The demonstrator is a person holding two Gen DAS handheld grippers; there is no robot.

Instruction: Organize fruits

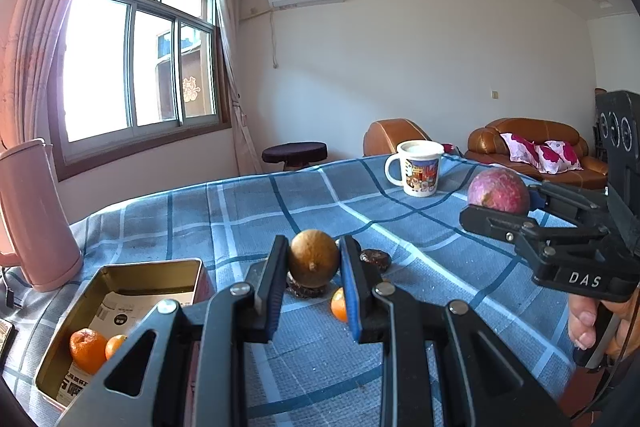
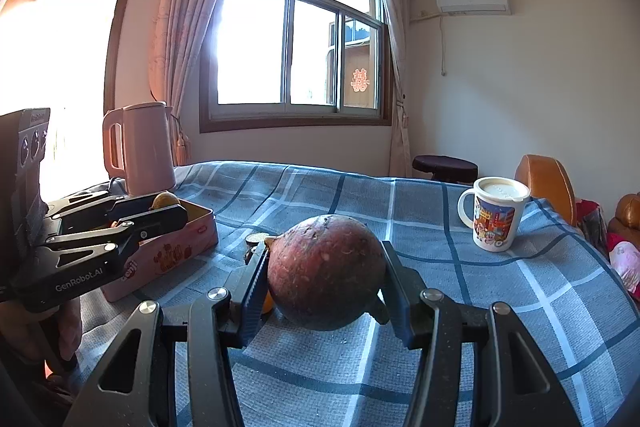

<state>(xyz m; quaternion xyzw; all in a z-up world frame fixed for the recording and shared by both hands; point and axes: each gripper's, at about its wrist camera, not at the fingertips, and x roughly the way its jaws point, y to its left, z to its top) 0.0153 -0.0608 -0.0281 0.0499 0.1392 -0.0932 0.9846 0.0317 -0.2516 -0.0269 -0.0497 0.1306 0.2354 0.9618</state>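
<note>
Left wrist view first: the left gripper (image 1: 314,267) sits low in the middle of the frame, jaws clenched on a small brown fruit (image 1: 314,258) and holding it just off the checked surface (image 1: 248,211). Bottom left is the open tin (image 1: 120,291) with two oranges (image 1: 88,349) already inside. Another orange (image 1: 339,305) peeks out behind the right-hand jaw, and a couple of dark round bits (image 1: 375,259) lie loose on the cloth near it. At the right edge the right gripper (image 1: 500,205) carries a purple fruit (image 1: 498,191). A mug (image 1: 418,167) stands at the back.

Right wrist view: dead centre, the right gripper's jaws are grasping that purple fruit, which fills the middle of the frame. On the left the other gripper hangs over the pink tin, its brown fruit poking out between the jaws. A pink kettle (image 2: 140,147) stands behind the tin, mug at the right.

So I'd say roughly halfway: two oranges binned, two fruits in hand waiting to drop, at least one orange plus the dark bits left out.
</note>
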